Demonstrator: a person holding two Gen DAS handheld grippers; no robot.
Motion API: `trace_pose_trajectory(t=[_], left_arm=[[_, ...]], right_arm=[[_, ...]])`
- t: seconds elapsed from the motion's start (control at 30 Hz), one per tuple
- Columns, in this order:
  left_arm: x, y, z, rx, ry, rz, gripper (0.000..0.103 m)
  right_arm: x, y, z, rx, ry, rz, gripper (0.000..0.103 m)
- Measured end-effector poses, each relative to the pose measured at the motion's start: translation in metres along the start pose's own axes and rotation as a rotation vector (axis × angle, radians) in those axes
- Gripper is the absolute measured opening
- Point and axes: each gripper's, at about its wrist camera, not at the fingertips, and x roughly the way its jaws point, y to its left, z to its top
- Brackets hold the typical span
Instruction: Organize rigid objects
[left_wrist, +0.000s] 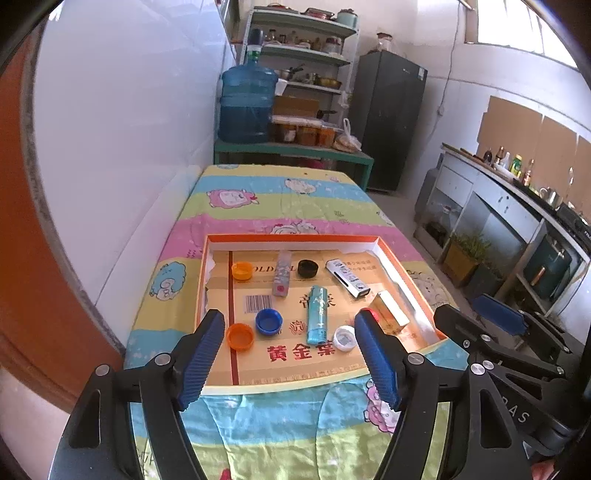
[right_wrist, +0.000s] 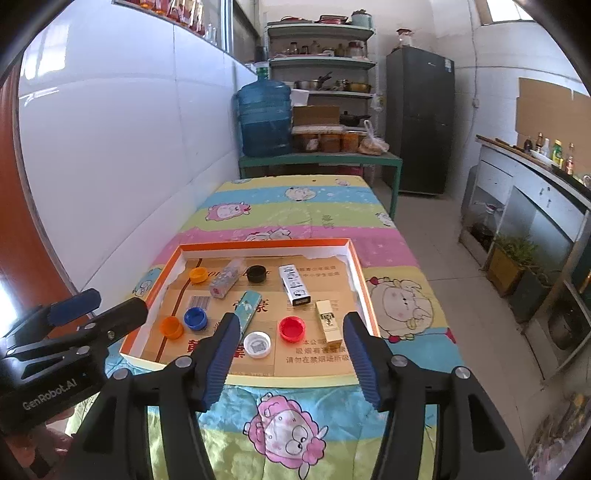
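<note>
A shallow orange-rimmed tray (left_wrist: 295, 238) (right_wrist: 266, 243) lies on the table and holds small rigid things. In it are two orange caps (left_wrist: 242, 270) (left_wrist: 240, 336), a blue cap (right_wrist: 195, 318), a black cap (right_wrist: 256, 274), a white cap (right_wrist: 257, 344) and a red cap (right_wrist: 292, 328). A teal lighter (right_wrist: 248, 304), a patterned lighter (right_wrist: 224, 282), a white box (right_wrist: 294, 284) and a cream box (right_wrist: 328, 319) lie there too. My left gripper (left_wrist: 290, 317) hovers open over the tray's near edge, holding nothing. My right gripper (right_wrist: 291, 319) is open beside it, also holding nothing.
The table carries a striped cartoon cloth (right_wrist: 295, 206) and stands against a white wall on the left. Beyond it are a green bench with a blue water jug (right_wrist: 264, 118), shelves and a dark fridge (right_wrist: 419, 122). A counter (right_wrist: 535, 192) runs along the right.
</note>
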Motion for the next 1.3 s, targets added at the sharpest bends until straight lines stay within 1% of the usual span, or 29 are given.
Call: trace_pose_trajectory(t=[0.07, 0.4, 0.57, 0.73, 0.8, 0.9, 0.93, 1.03, 1.3], left_arm=[[-0.007, -0.002, -0.002, 0.004, -0.009, 0.0, 0.075], [-0.049, -0.011, -0.018, 0.002, -0.065, 0.012, 0.075], [-0.074, -0.02, -0.029, 0.011, -0.089, 0.091, 0.075], [-0.105, -0.026, -0.042, -0.017, -0.149, 0.074, 0.075], [-0.116, -0.029, -0.046, -0.02, -0.173, 0.11, 0.075], [-0.132, -0.034, -0.051, -0.018, -0.199, 0.208, 0.075], [-0.135, -0.035, -0.051, -0.02, -0.197, 0.212, 0.075], [-0.143, -0.034, -0.053, -0.029, -0.187, 0.166, 0.075], [-0.157, -0.032, -0.056, -0.024, -0.188, 0.199, 0.075]], right_arm=[[-0.004, 0.001, -0.001, 0.0, -0.005, -0.009, 0.063], [-0.041, 0.001, -0.012, 0.016, -0.06, -0.026, 0.063], [-0.065, -0.001, -0.019, 0.033, -0.095, -0.027, 0.063], [-0.089, 0.003, -0.024, 0.015, -0.141, -0.039, 0.063], [-0.099, 0.004, -0.025, 0.013, -0.155, -0.04, 0.063], [-0.114, 0.007, -0.029, 0.013, -0.177, -0.044, 0.063], [-0.116, 0.007, -0.03, 0.011, -0.18, -0.047, 0.063], [-0.125, 0.012, -0.033, 0.0, -0.187, -0.05, 0.063], [-0.136, 0.017, -0.037, -0.017, -0.194, -0.046, 0.063]])
